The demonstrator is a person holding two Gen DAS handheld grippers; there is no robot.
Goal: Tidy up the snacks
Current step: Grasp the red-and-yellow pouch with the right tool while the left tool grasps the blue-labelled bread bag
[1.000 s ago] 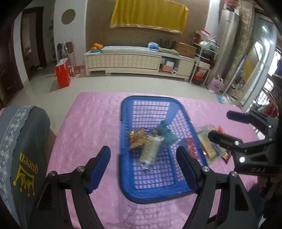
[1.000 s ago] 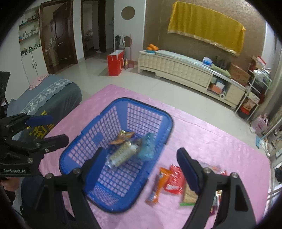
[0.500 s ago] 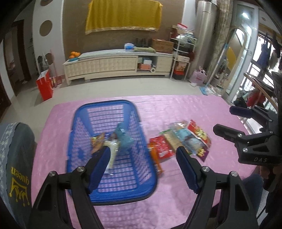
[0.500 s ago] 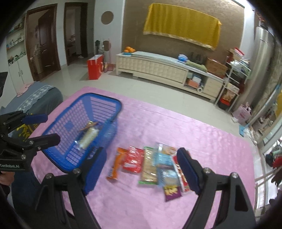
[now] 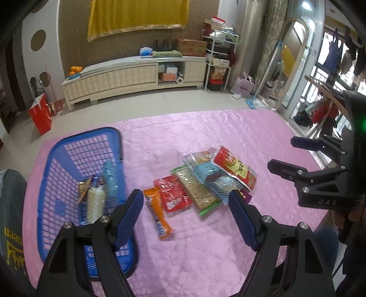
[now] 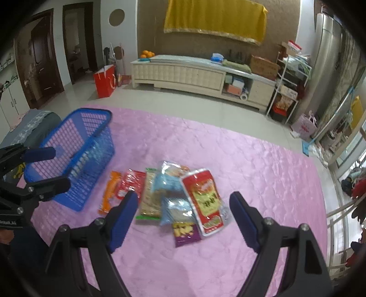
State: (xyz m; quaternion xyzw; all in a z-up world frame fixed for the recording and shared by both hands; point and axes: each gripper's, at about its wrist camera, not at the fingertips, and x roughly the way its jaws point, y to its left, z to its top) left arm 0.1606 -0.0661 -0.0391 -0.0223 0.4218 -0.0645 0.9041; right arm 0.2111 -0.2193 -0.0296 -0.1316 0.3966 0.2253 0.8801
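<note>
Snacks, a row of shiny overlapping foil and plastic packets [image 6: 173, 194], are spread on the pink quilted cloth [image 6: 263, 164] beside the blue plastic lattice basket [image 5: 75, 160]. Both the left gripper [image 5: 185, 205] and right gripper [image 6: 183, 205] are held wide and empty. Two slippery packets could easily get pinched together.

A long cream cabinet [image 6: 201, 73] is seen along the far wall, under a hanging yellow cloth [image 6: 215, 19]. Oranges in a blue dish [image 6: 147, 54] are set on its left end; a tissue box [image 6: 216, 57], a green cushion [image 6: 236, 62] and a cardboard box [image 6: 264, 65] are placed towards its right end. A red paper bag [image 6: 104, 80] is stood on the tiled floor [image 6: 160, 98] near the cabinet's left end. A white wire rack [image 6: 289, 80] loaded with goods is located to the right of the cabinet, with a pink bag [image 6: 305, 126] on the floor beside it. Two dark wooden doors [image 6: 45, 52] are shown at far left. The table is covered by a pink quilted cloth [image 6: 251, 164].
</note>
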